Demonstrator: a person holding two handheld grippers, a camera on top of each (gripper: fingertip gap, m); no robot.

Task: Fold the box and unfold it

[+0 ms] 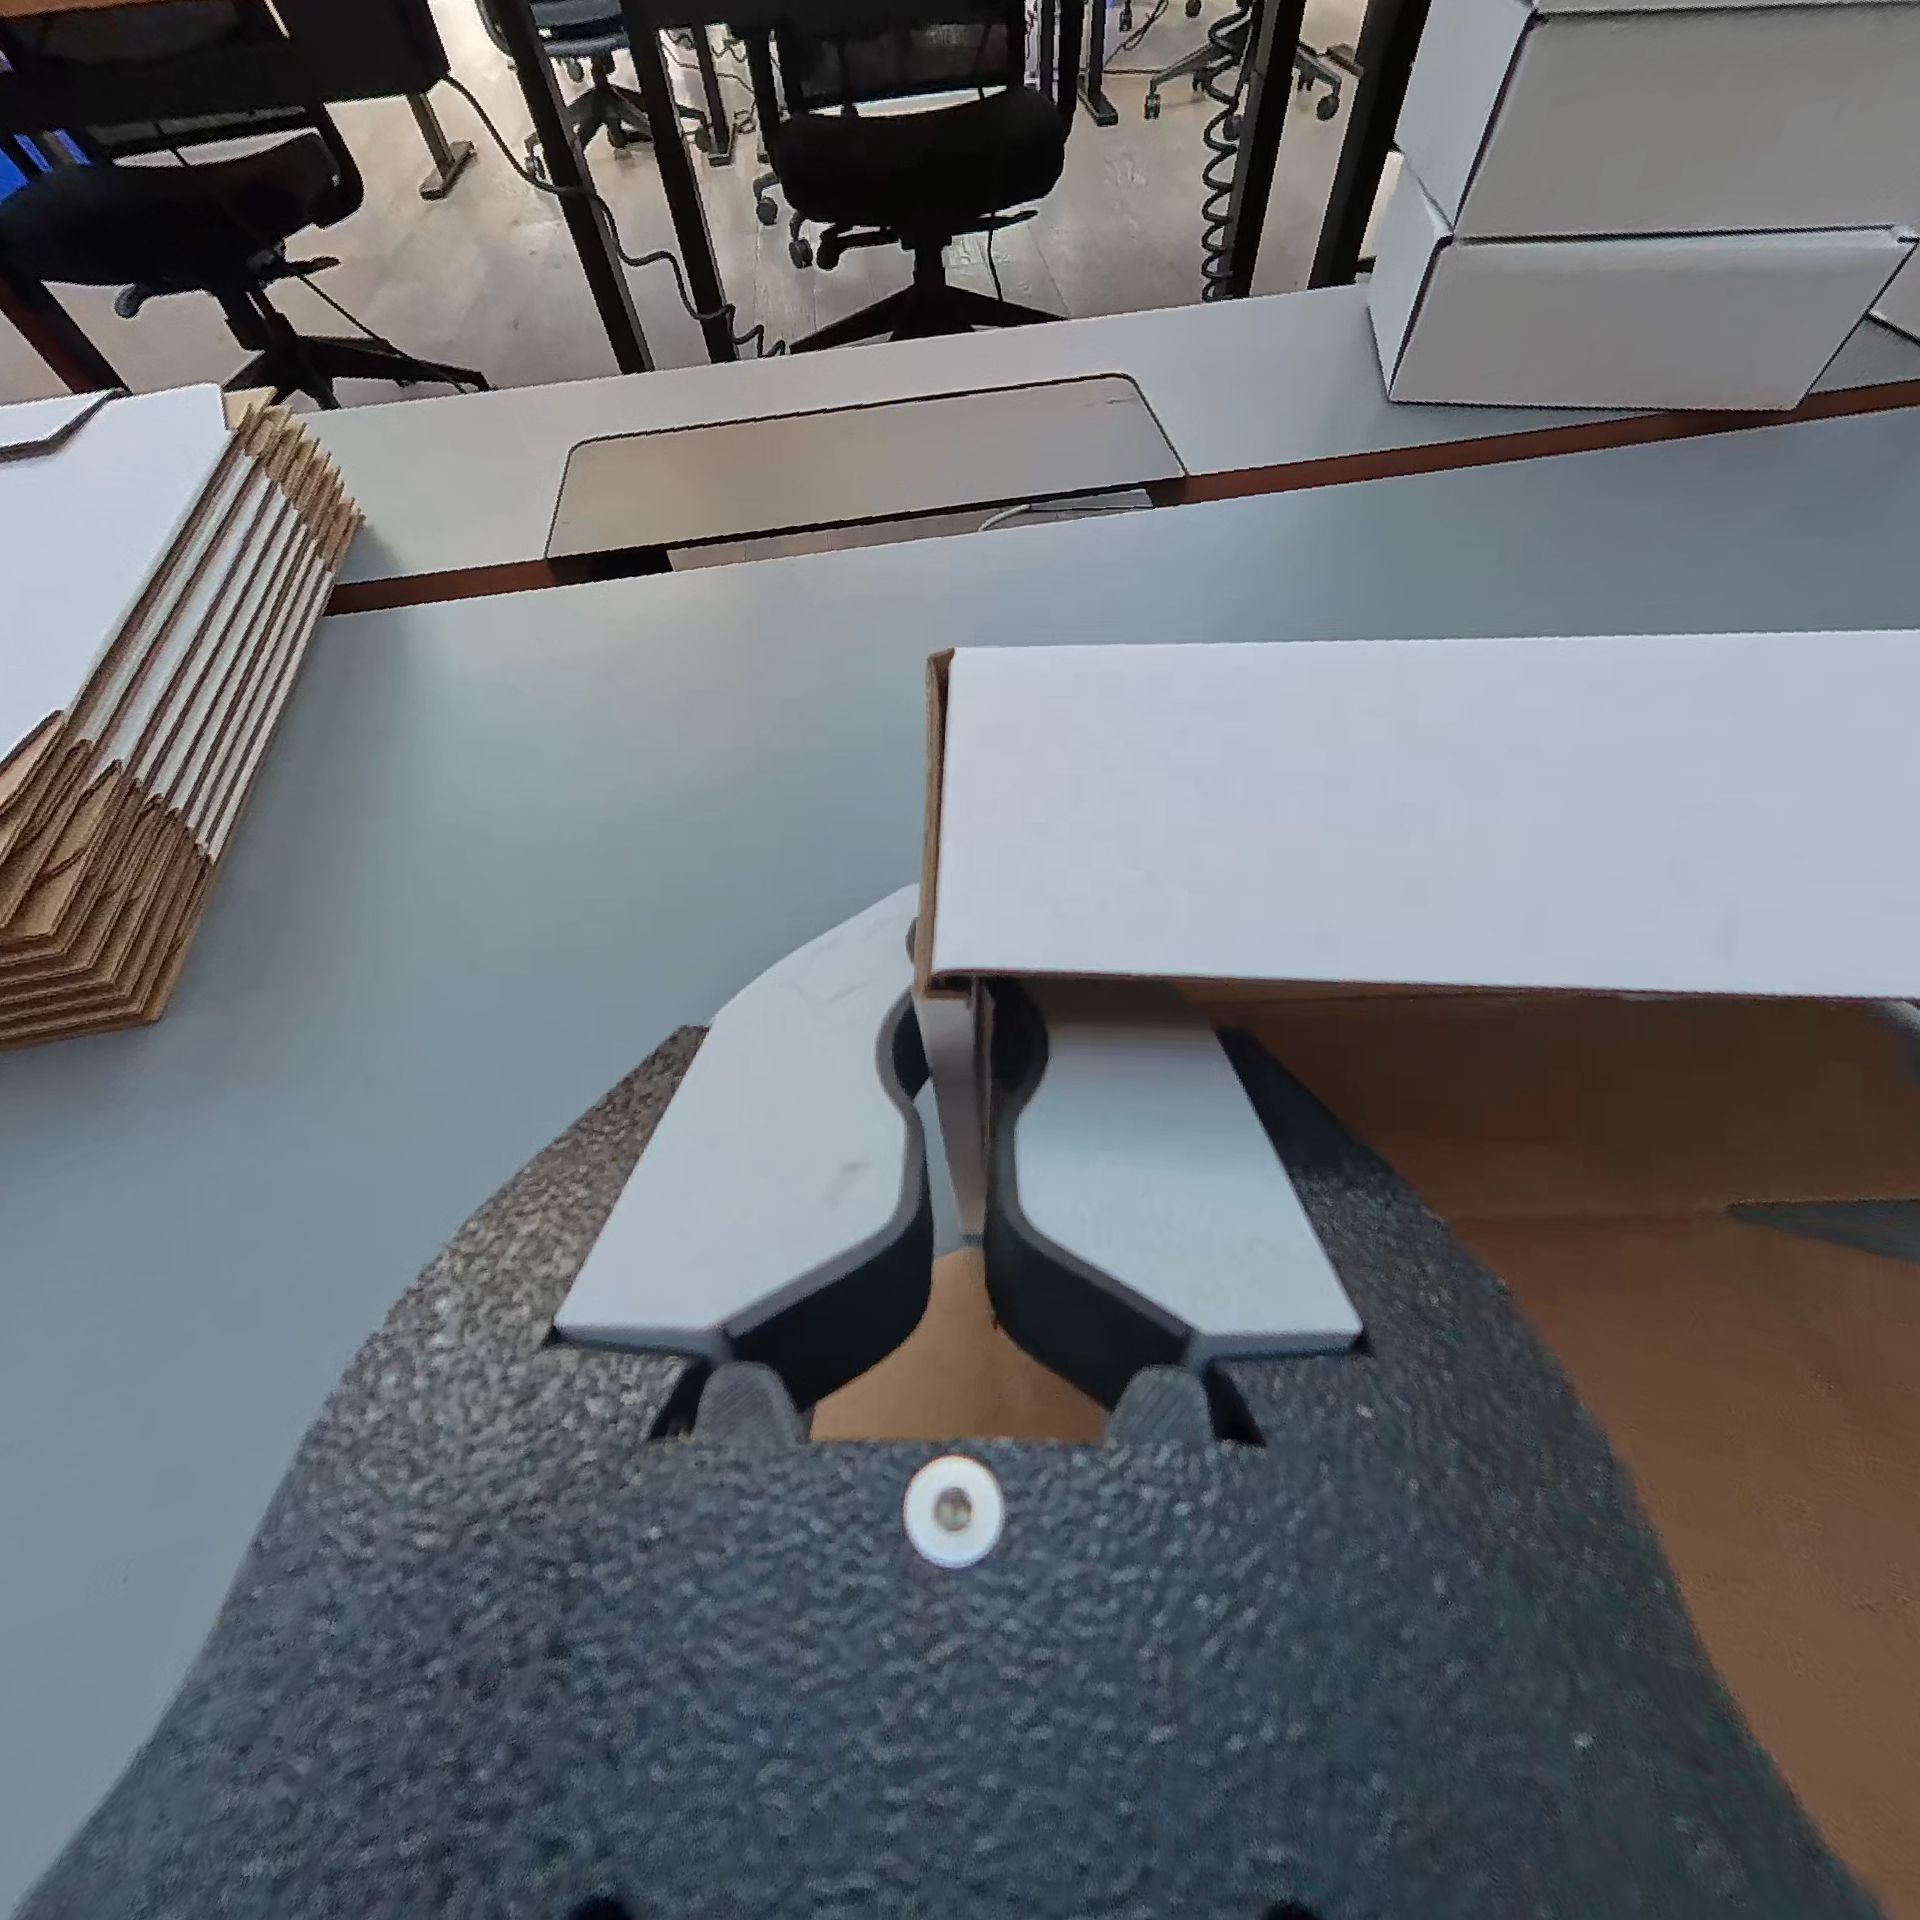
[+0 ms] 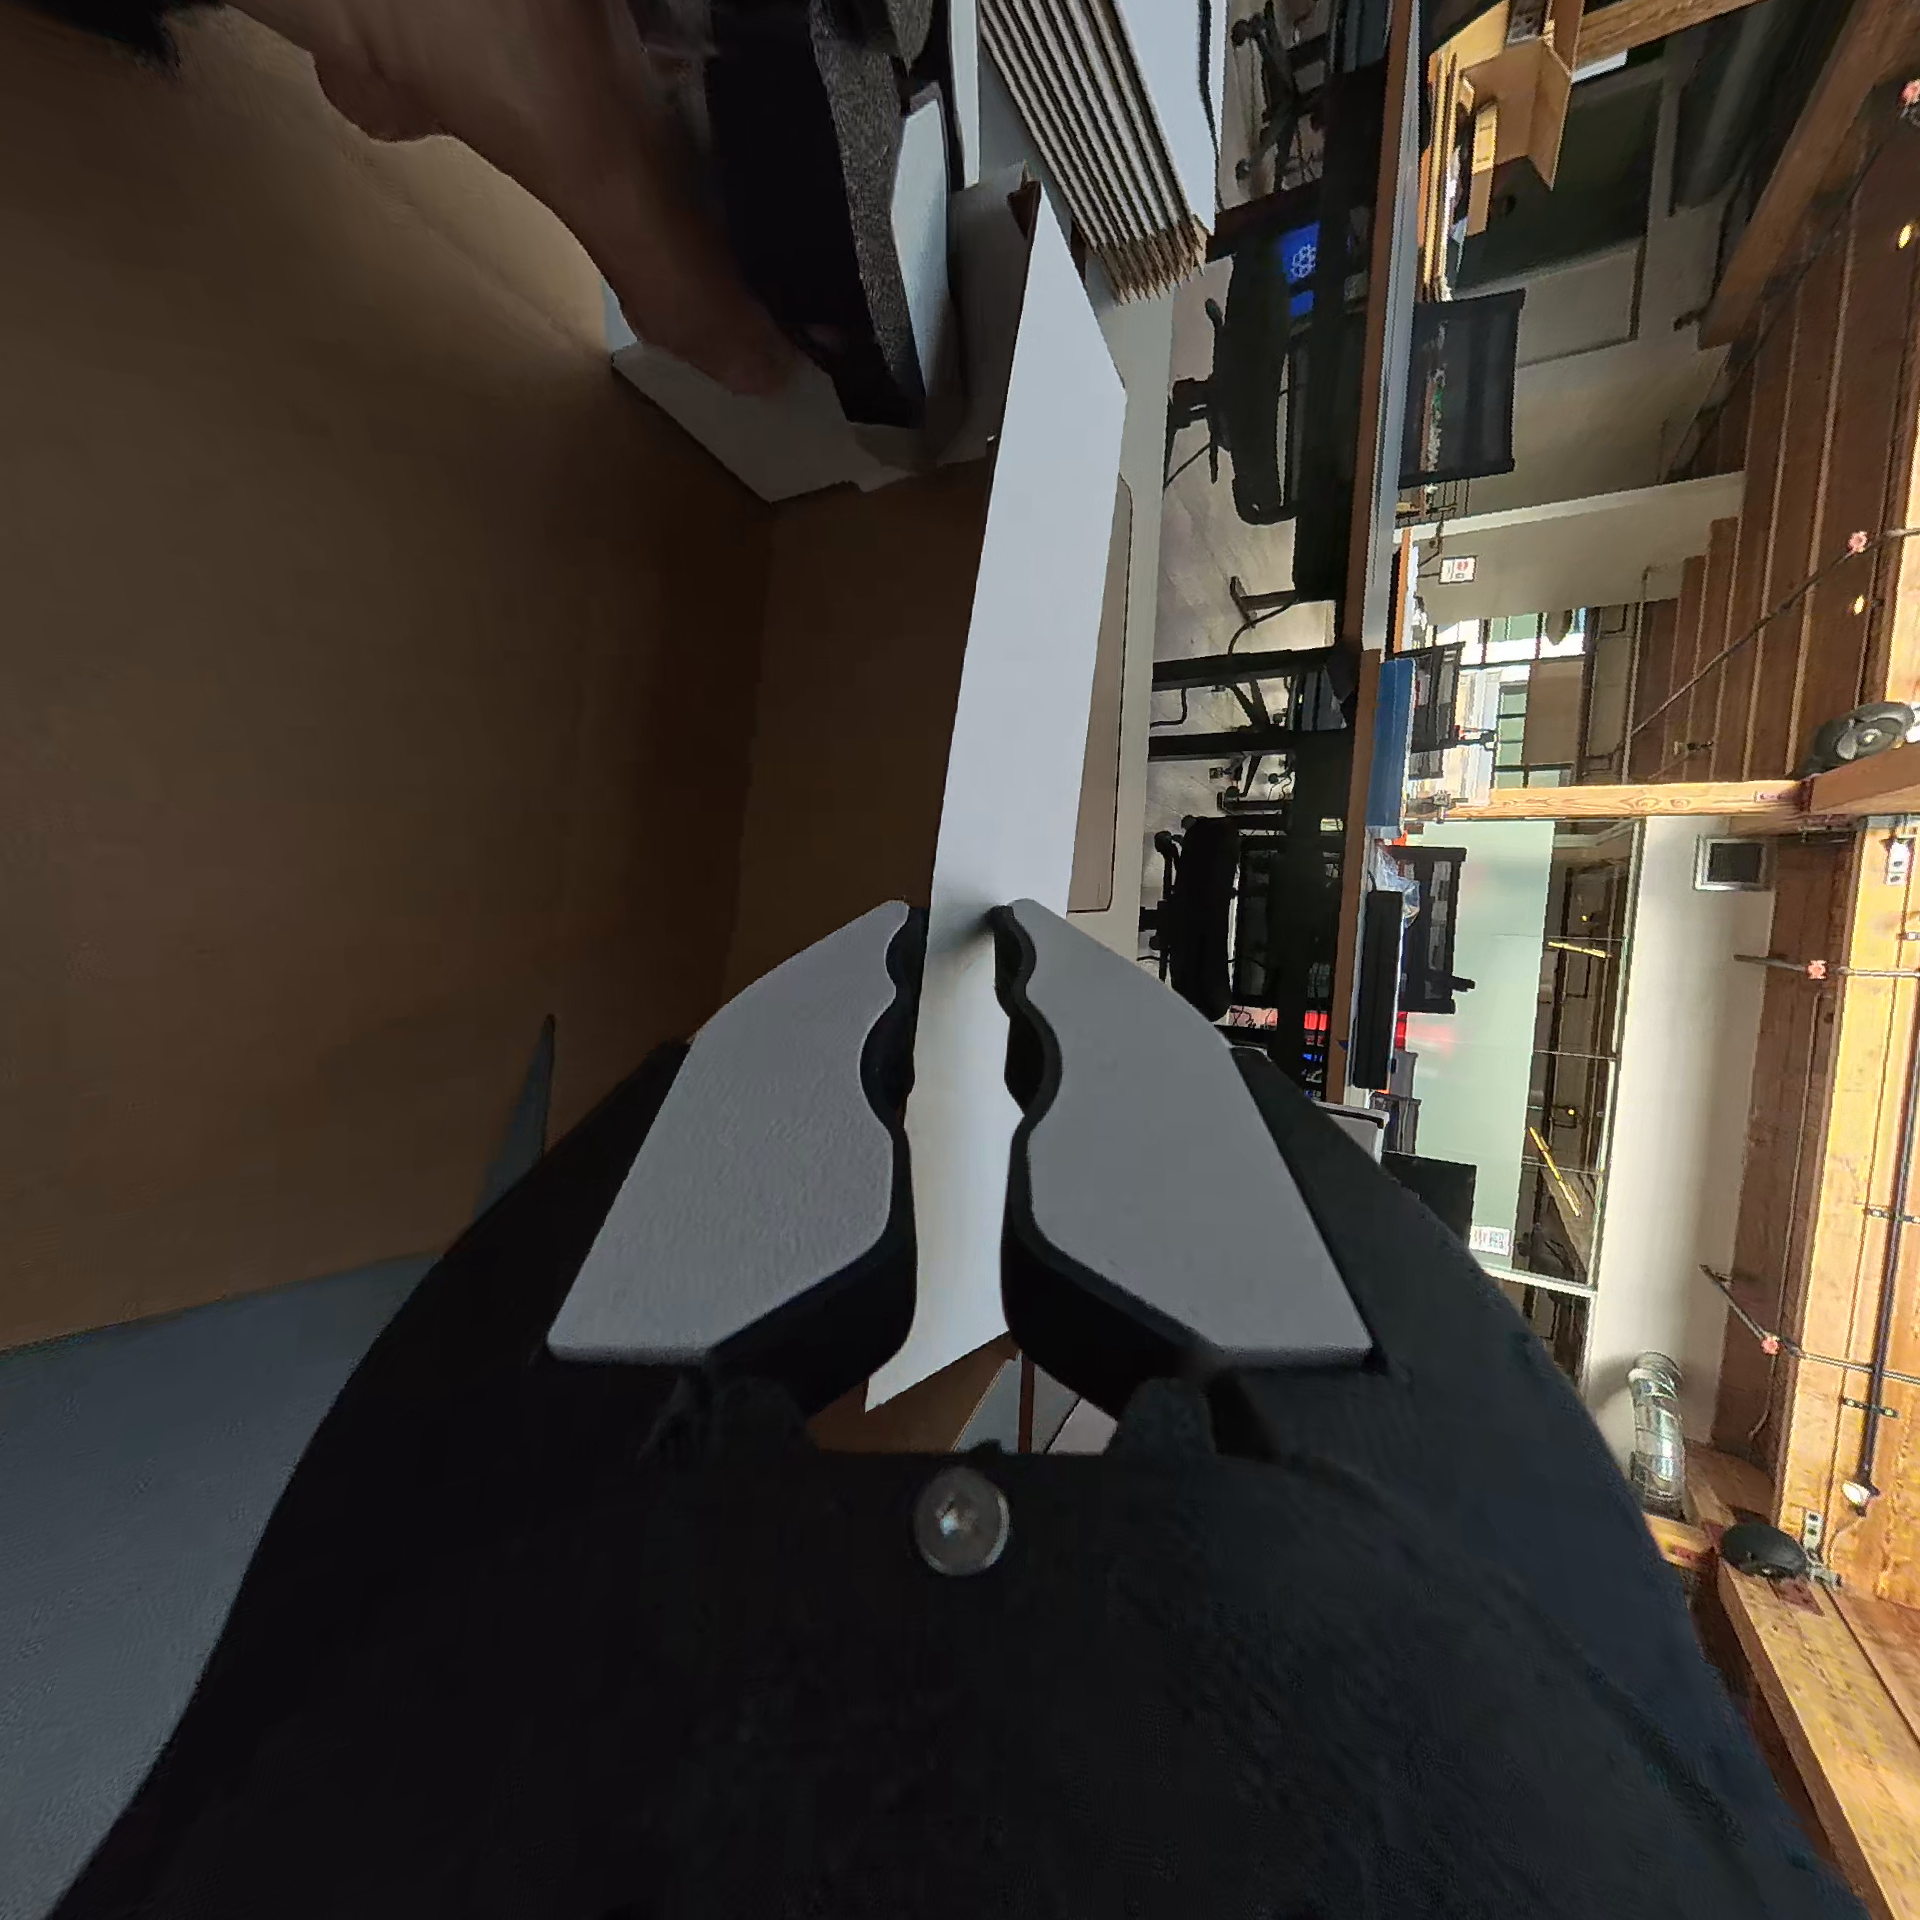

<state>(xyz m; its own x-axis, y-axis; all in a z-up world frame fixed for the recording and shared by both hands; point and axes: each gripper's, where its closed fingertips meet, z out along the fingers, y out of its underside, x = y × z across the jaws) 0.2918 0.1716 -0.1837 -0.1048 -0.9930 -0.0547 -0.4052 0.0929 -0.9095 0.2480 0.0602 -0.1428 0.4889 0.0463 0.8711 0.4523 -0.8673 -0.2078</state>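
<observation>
The box is white outside and brown inside (image 1: 1558,1351). It lies open on the grey table (image 1: 520,831), with a long white panel (image 1: 1403,810) folded up and over. My left gripper (image 1: 961,1029) is shut on a thin upright flap (image 1: 961,1143) at the panel's left end. In the right wrist view, which is rolled sideways, my right gripper (image 2: 951,920) straddles the same long white panel (image 2: 1039,623) edge-on and is shut on it. The brown inside (image 2: 364,727) lies to its left. The left gripper (image 2: 831,208) shows at the panel's far end.
A stack of flat cardboard blanks (image 1: 156,727) lies at the table's left and also shows in the right wrist view (image 2: 1101,135). Two folded white boxes (image 1: 1662,208) are stacked at the far right. Office chairs (image 1: 914,156) and desk legs stand beyond the table's far edge.
</observation>
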